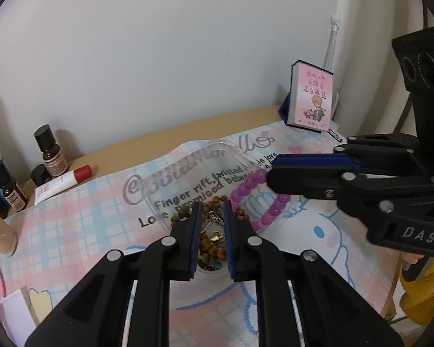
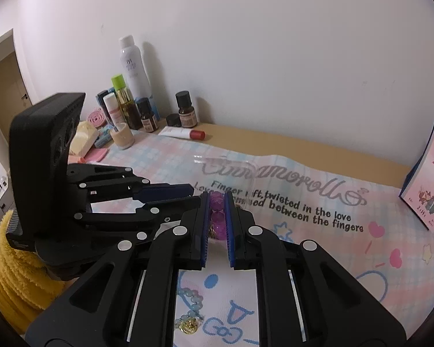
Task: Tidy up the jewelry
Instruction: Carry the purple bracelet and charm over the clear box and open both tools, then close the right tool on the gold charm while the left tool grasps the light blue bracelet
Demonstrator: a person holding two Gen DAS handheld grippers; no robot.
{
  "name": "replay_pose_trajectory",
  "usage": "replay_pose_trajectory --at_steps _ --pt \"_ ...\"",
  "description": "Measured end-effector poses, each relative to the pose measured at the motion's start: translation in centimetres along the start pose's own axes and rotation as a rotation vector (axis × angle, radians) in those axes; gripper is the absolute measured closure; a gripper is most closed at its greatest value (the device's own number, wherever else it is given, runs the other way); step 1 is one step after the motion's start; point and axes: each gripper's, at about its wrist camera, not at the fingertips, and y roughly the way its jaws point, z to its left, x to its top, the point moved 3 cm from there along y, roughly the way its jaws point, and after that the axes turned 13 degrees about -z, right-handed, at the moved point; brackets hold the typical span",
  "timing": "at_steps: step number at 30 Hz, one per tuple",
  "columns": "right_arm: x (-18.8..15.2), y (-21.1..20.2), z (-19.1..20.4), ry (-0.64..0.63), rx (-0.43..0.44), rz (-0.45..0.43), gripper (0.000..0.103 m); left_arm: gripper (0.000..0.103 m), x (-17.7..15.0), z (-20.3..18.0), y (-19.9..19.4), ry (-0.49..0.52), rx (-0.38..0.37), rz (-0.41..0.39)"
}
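My left gripper [image 1: 212, 211] is shut on a brown bead bracelet [image 1: 212, 250], whose beads and a silver charm show between the blue pads, just over the near end of a clear plastic tray [image 1: 217, 146]. My right gripper [image 1: 270, 172] comes in from the right, shut on a purple bead bracelet [image 1: 266, 216] that drapes down by the tray's right side. In the right wrist view purple beads [image 2: 217, 211] sit pinched in my right gripper [image 2: 217, 199], with the left gripper [image 2: 195, 193] close on its left. A pale blue bracelet with a gold charm [image 2: 191, 315] lies on the mat.
A pastel cartoon mat [image 1: 72, 231] covers the desk. Small brown bottles [image 1: 50, 153] and a red-capped tube [image 1: 63, 182] stand at the back left, with taller bottles [image 2: 133, 66] beyond. A pink book [image 1: 312, 98] leans against the wall at the right. A yellow fuzzy sleeve [image 2: 11, 266] is at the left.
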Motion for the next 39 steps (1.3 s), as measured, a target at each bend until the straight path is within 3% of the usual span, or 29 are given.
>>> replay_pose_trajectory --at_steps 11,14,17,24,26,29,31,39 --pt "-0.4 -0.2 0.1 0.005 0.008 0.003 0.091 0.088 0.0 0.0 -0.5 -0.02 -0.013 -0.012" --pt "-0.1 -0.5 0.1 0.009 0.008 -0.012 0.091 0.084 0.2 0.3 -0.7 -0.038 -0.022 -0.019" --pt "0.4 -1.2 -0.2 0.026 0.008 -0.034 0.091 0.074 0.4 0.4 -1.1 -0.049 -0.019 -0.031" --pt "1.0 -3.2 -1.0 0.066 0.013 -0.076 0.09 0.074 1.0 0.1 -2.2 -0.042 -0.013 -0.047" --pt "0.9 -3.8 -1.2 0.072 0.019 -0.081 0.086 0.074 1.1 -0.1 -2.6 -0.033 -0.013 -0.051" --pt "0.5 -5.0 -1.2 0.058 0.016 -0.087 0.083 0.074 1.1 -0.6 -3.5 -0.015 -0.017 -0.059" --pt "-0.2 -5.8 -1.1 0.047 0.022 -0.083 0.076 0.074 1.0 -0.9 -4.1 -0.01 -0.021 -0.063" --pt "-3.4 -7.5 -0.3 0.002 0.035 -0.036 0.075 0.073 -0.7 -2.7 -6.0 0.03 -0.038 -0.057"
